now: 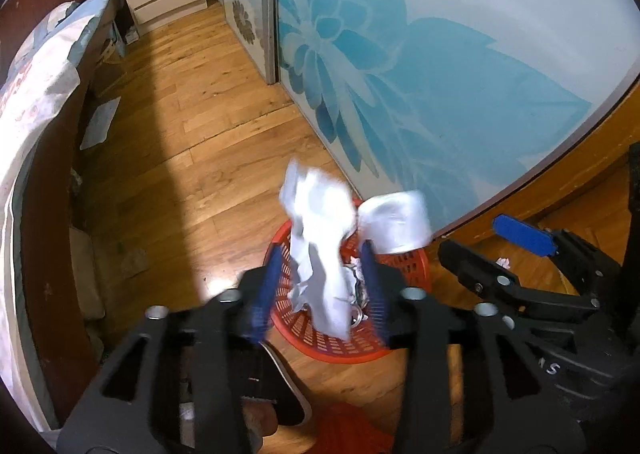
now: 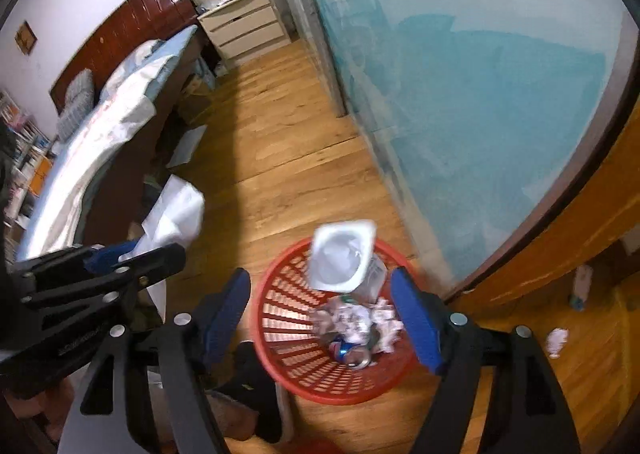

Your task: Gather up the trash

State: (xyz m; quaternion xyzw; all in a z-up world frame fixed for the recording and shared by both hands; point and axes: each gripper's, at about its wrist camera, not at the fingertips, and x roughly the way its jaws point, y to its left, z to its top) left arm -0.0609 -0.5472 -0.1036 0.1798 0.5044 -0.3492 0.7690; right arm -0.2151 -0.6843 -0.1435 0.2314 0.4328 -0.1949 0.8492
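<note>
Over the red basket (image 2: pixel 280 338) on the wooden floor (image 1: pixel 208 102) we see both pieces of trash loose in the air. From the right wrist view, a white plastic cup (image 2: pixel 343 256) hangs tilted above the basket's far rim, its open mouth turned toward us, blurred. Our right gripper (image 2: pixel 320 314) is spread wide, blue pads on either side of the basket; the cup sits beyond the fingertips and touches neither pad, so that claw holds nothing. Below it, crumpled paper (image 2: pixel 352 318) and a crushed can (image 2: pixel 348 350) lie on the basket's bottom.

From the left wrist view, a crumpled white sheet (image 1: pixel 320 246) hangs between the blue pads of our left gripper (image 1: pixel 320 294), which stands partly open. The sheet runs down the gap toward the basket (image 1: pixel 340 346); we cannot tell whether it brushes the right-hand pad, but the jaws are not pinching it. The cup (image 1: pixel 396 226) shows here too, just right of the sheet, smeared by motion.

Each claw appears in the other's picture: the right gripper (image 1: pixel 520 250) to the right of the basket, the left gripper (image 2: pixel 120 258) at the left with the sheet (image 2: pixel 176 214) sticking out beyond it.

A small white scrap (image 2: pixel 556 340) lies on the floor right of the basket. A dark shoe (image 2: pixel 256 382) at the bottom edge is mostly hidden behind the fingers. A bed (image 2: pixel 100 134), a drawer chest (image 2: pixel 244 26) and a blue flowered sliding door (image 1: pixel 400 54) ring the scene.
</note>
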